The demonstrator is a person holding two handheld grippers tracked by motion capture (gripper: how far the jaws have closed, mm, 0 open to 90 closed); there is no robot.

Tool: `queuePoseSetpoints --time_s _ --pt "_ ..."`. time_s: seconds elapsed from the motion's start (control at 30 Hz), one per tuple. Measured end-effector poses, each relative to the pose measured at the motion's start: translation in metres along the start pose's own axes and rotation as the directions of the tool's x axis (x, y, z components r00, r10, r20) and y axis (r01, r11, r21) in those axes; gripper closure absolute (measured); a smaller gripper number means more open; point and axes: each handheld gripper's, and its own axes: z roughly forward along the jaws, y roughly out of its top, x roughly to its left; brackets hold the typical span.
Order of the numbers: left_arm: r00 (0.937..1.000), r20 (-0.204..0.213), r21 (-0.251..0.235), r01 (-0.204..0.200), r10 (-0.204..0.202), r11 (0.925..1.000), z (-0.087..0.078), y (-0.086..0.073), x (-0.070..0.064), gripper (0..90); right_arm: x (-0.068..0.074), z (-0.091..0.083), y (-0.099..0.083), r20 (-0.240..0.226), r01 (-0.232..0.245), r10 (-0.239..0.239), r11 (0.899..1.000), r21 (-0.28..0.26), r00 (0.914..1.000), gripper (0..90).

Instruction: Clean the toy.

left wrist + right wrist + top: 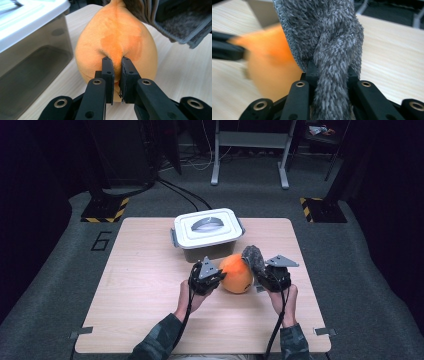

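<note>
From the high view we see a pale wooden table [145,285] with a clear plastic storage box with a white clip-on lid [207,232] standing at its far middle. Just in front of the box lies a round orange plush toy [236,274], touching the table top. Our left gripper [206,276] sits against the toy's left side, and our right gripper [266,270] sits at its right, carrying a shaggy grey microfibre cloth [254,257] that rises above the toy's upper right edge. A person's hands and patterned sleeves come in from the near edge.

In the left gripper view, the two black jaws of the left gripper [117,65] are drawn nearly together, pinching a small fold of the orange plush toy [115,40] fabric between their tips. The storage box [30,50] stands just to the left, and the grey cloth [175,25] hangs at the upper right, lying against the toy's top.

In the right gripper view, the right gripper [332,72] is clamped on the grey cloth [329,42], whose bunched pile fills the space between the jaws and stands up above them. The orange toy [272,60] shows blurred behind and to the left, close against the cloth.
</note>
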Motion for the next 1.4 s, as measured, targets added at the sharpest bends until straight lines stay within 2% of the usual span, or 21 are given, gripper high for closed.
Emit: queuePoseSetpoints --time_s 0.1,0.23,0.3,0.37,0.47,0.53,0.6,0.67,0.73,0.77,0.8,0.87,0.97,1.03,1.13,1.23,1.3,1.4 --pt "0.9999 0.010 -0.002 -0.009 0.009 1.0000 0.002 0.003 -0.004 82.9 0.014 -0.006 0.009 -0.019 0.040 -0.040 0.999 -0.011 0.9990 73.1" --pt "0.9994 0.021 -0.007 -0.027 0.028 0.9996 0.006 0.005 -0.007 82.8 0.029 -0.004 0.015 -0.045 0.094 -0.095 0.995 -0.017 0.9945 73.1" --pt "0.9993 0.024 -0.007 -0.028 0.028 0.9996 0.007 0.005 -0.008 82.9 0.032 0.002 0.015 -0.053 0.106 -0.105 0.994 0.009 0.9931 73.3" --pt "0.9992 0.030 0.006 -0.027 0.027 0.9996 0.008 0.004 -0.008 82.9 0.031 0.010 0.012 -0.048 0.110 -0.109 0.994 0.029 0.9929 73.9" --pt "0.9994 0.029 0.006 -0.017 0.017 0.9998 0.009 0.002 -0.007 83.0 0.022 0.018 0.007 -0.041 0.068 -0.066 0.997 0.045 0.9970 74.8" --pt "0.9996 0.028 -0.001 -0.011 0.011 0.9999 0.009 0.002 -0.007 83.1 0.016 0.022 0.005 -0.008 0.073 -0.073 0.996 0.055 0.9973 75.1" --pt "0.9997 0.024 0.001 -0.010 0.010 0.9999 0.009 0.001 -0.006 83.1 0.010 0.024 0.003 0.001 0.048 -0.048 0.996 0.074 0.9988 75.3" --pt "0.9996 0.028 0.004 -0.008 0.008 1.0000 0.009 0.001 -0.005 83.0 0.005 0.027 0.001 0.049 0.043 -0.048 0.996 0.083 0.9977 75.5" --pt "0.9996 0.029 0.002 -0.006 0.006 1.0000 0.009 0.001 -0.005 83.0 0.000 0.030 -0.003 0.081 0.018 -0.027 0.994 0.104 0.9963 75.5" --pt "0.9995 0.030 0.001 -0.005 0.005 1.0000 0.009 0.001 -0.005 83.0 -0.003 0.031 -0.005 0.082 0.024 -0.033 0.993 0.111 0.9960 75.5" --pt "0.9994 0.033 -0.002 -0.005 0.005 1.0000 0.010 0.001 -0.005 83.0 -0.005 0.031 -0.007 0.087 0.005 -0.014 0.994 0.113 0.9961 75.4" --pt "0.9993 0.037 -0.004 -0.004 0.004 1.0000 0.011 0.002 -0.006 83.0 -0.008 0.027 -0.008 0.073 0.004 -0.012 0.994 0.105 0.9973 75.3" --pt "0.9991 0.041 -0.007 -0.009 0.009 0.9999 0.012 0.003 -0.007 83.0 -0.006 0.015 -0.005 0.060 0.005 -0.009 0.998 0.062 0.9982 75.2" --pt "0.9987 0.044 0.000 -0.026 0.026 0.9997 0.012 0.005 -0.008 83.0 0.000 0.007 0.000 0.042 0.020 -0.021 0.999 0.029 0.9989 75.1" --pt "0.9984 0.050 -0.001 -0.025 0.025 0.9997 0.013 0.005 -0.010 83.0 0.015 -0.002 0.008 -0.005 0.055 -0.055 0.998 0.004 0.9985 75.1" --pt "0.9980 0.057 0.003 -0.027 0.027 0.9996 0.013 0.006 -0.011 83.0 0.024 0.003 0.011 -0.030 0.095 -0.094 0.995 0.018 0.9951 75.1" --pt "0.9980 0.054 0.007 -0.033 0.032 0.9994 0.014 0.006 -0.011 83.0 0.025 0.010 0.011 -0.030 0.114 -0.113 0.993 0.040 0.9931 75.1" --pt "0.9976 0.061 0.016 -0.034 0.033 0.9993 0.013 0.006 -0.011 83.0 0.020 0.017 0.009 -0.020 0.091 -0.090 0.994 0.052 0.9957 75.2"
